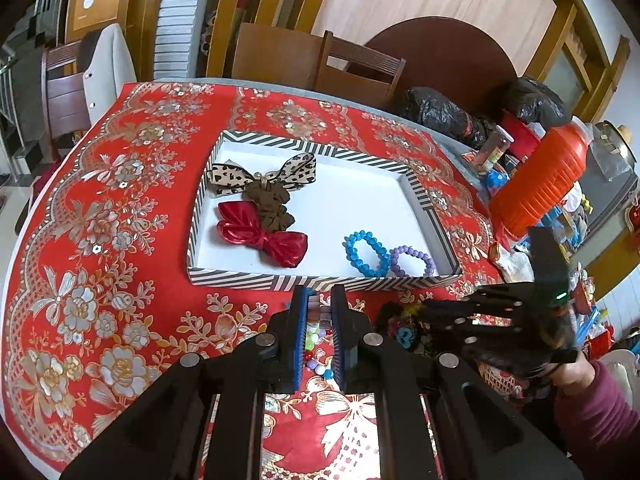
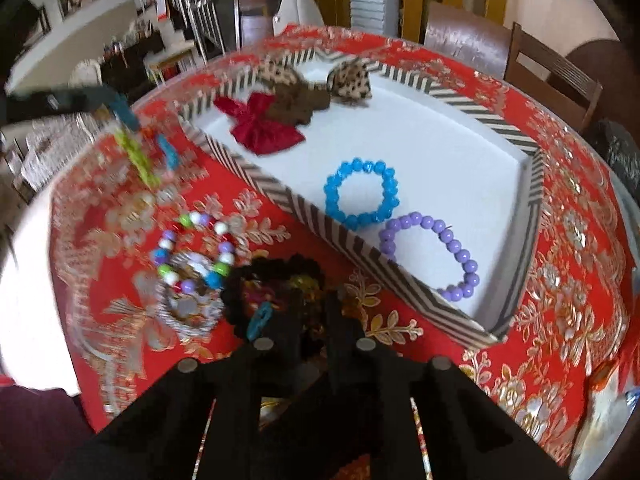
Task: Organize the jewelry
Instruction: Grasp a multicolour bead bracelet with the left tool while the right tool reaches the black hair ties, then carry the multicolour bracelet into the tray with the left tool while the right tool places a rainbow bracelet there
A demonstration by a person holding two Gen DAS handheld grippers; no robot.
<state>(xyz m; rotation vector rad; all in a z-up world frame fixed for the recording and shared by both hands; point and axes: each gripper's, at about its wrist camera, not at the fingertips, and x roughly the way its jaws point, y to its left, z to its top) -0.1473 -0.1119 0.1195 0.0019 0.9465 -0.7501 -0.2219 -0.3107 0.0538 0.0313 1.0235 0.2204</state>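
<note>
A striped tray (image 1: pixel 320 281) (image 2: pixel 320 216) holds a leopard bow (image 1: pixel 300 172), a brown scrunchie (image 1: pixel 272 204), a red bow (image 1: pixel 280 240), a blue bead bracelet (image 2: pixel 332 200) and a purple one (image 2: pixel 464 256). My left gripper (image 1: pixel 320 300) hovers just in front of the tray, shut on a colourful beaded piece (image 2: pixel 136 160) that dangles from it, blurred. On the cloth beneath lies a multicolour bead bracelet (image 2: pixel 172 278). My right gripper (image 2: pixel 316 304) points down into a black hair tie (image 2: pixel 248 292) with bright trim, its jaws nearly together on it.
The table wears a red floral cloth (image 1: pixel 120 240). Black bags (image 1: pixel 440 112), an orange jug (image 1: pixel 540 184) and small clutter crowd the table's right side. Wooden chairs (image 1: pixel 360 68) stand behind the table. A sleeve (image 1: pixel 592 408) shows behind the right gripper.
</note>
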